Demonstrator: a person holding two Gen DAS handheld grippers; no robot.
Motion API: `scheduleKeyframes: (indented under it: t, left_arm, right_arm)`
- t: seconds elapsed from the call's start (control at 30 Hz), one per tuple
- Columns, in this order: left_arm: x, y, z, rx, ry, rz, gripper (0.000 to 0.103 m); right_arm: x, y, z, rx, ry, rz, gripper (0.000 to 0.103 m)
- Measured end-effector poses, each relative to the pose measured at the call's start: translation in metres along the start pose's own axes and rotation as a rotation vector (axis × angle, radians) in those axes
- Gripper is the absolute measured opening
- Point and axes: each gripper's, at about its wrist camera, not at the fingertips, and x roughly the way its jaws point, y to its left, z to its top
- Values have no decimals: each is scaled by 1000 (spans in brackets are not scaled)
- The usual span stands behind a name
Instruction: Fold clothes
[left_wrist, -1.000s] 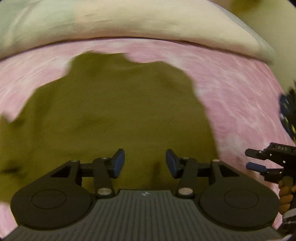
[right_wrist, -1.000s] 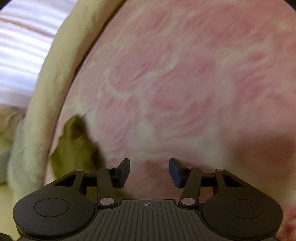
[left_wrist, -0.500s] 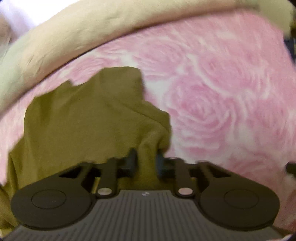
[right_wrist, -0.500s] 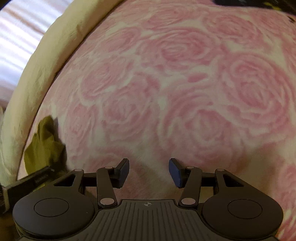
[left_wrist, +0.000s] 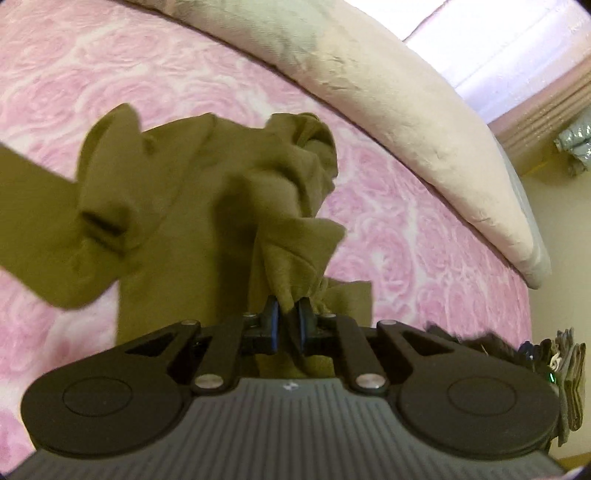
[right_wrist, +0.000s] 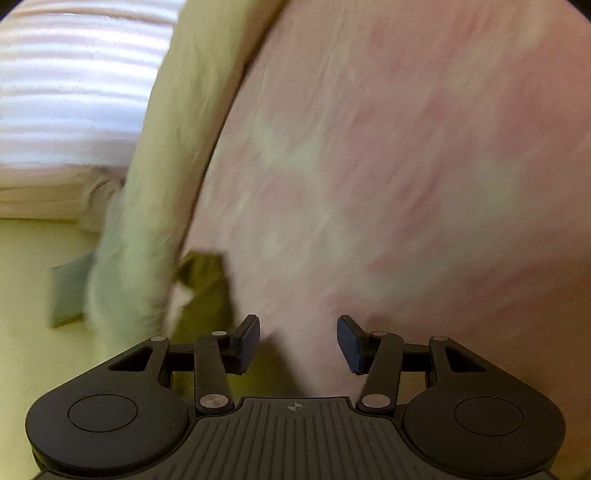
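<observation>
An olive-green garment (left_wrist: 177, 221) lies crumpled on a pink rose-patterned bedcover (left_wrist: 424, 236). My left gripper (left_wrist: 287, 321) is shut on a bunched fold of it, and the cloth hangs lifted and twisted from the blue pads. A flat part of the garment trails off to the left edge. In the right wrist view my right gripper (right_wrist: 298, 341) stands open above the bedcover (right_wrist: 406, 166) with nothing between its fingers. A corner of the olive garment (right_wrist: 205, 288) shows just left of its left finger.
A cream pillow or rolled duvet (left_wrist: 388, 99) runs along the far side of the bed, also seen as a cream roll (right_wrist: 177, 155) in the right wrist view. A stack of folded clothes (left_wrist: 565, 376) sits at the right edge. Striped curtains (right_wrist: 66, 85) hang beyond.
My left gripper went from open above the flat garment to shut on its edge, then lifted it into a crumpled bunch. The right gripper stayed open and swung closer to the garment's corner.
</observation>
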Motion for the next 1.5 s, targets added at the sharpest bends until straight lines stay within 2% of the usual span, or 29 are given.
scheduleKeyframes:
  t: [0.27,0.3,0.33,0.4,0.53,0.6,0.77,0.87,0.9,0.93,0.97,1.0,1.07,1.13,1.17,1.23,1.3,1.33,1.37,1.4,1.43,1.5]
  left_arm:
    - [-3,-1,-3,7,-16,-39,5]
    - [-3,-1,-3,8,-18,-44,5]
    - [-4,-1,-3,9,-20,-49,5]
    - [-5,-1,-4,11,-24,-59,5]
    - [-9,-10,-7,36,-25,-85,5]
    - [-10,-18,-9,58,-18,-95,5]
    - [-5,-40,-22,108,7,-112,7]
    - [1,-49,-35,131,34,-109,7]
    - [3,-52,-39,139,43,-108,7]
    - [5,-55,-43,147,52,-107,8]
    - [4,-55,-48,157,59,-94,9]
    - [2,-55,-52,169,65,-77,10]
    - [-4,-50,-61,186,74,-33,19]
    - [-15,-41,-67,196,77,29,20]
    - [-21,-34,-70,189,80,63,20]
    - [-33,-19,-75,168,82,122,20]
    - [-46,-6,-81,142,86,185,20]
    - [-52,1,-86,128,90,207,20]
    - [-56,6,-92,116,96,222,21]
    - [-61,12,-98,104,101,234,22]
    - [-63,17,-105,96,107,243,23]
    - [-63,26,-115,64,107,242,24]
  right_arm:
    - [72,18,-24,132,203,35,50]
    - [81,20,-27,148,229,40,15]
    - [90,23,-30,163,253,44,4]
    - [81,27,-28,120,218,51,3]
    - [12,50,-14,-89,-52,103,3]
    - [-37,58,2,-176,-225,105,3]
    - [-170,45,64,-296,-659,-19,3]
    - [-215,24,115,-328,-824,-149,4]
    - [-220,13,134,-304,-846,-184,4]
    - [-219,-2,155,-264,-816,-219,4]
    - [-218,-17,175,-227,-787,-252,12]
    - [-215,-24,173,-218,-773,-277,39]
    - [-210,-38,168,-201,-746,-325,66]
    - [-205,-51,163,-186,-714,-370,66]
    - [-201,-53,147,-208,-650,-338,66]
    - [-188,-56,111,-267,-491,-268,66]
    - [-163,-53,64,-385,-257,-212,66]
    - [-150,-47,43,-448,-180,-200,65]
    - [-137,-41,21,-510,-101,-188,62]
    - [-125,-35,0,-571,-23,-175,50]
    - [-112,-29,-21,-631,54,-162,49]
    - [-94,-16,-38,-723,105,-135,49]
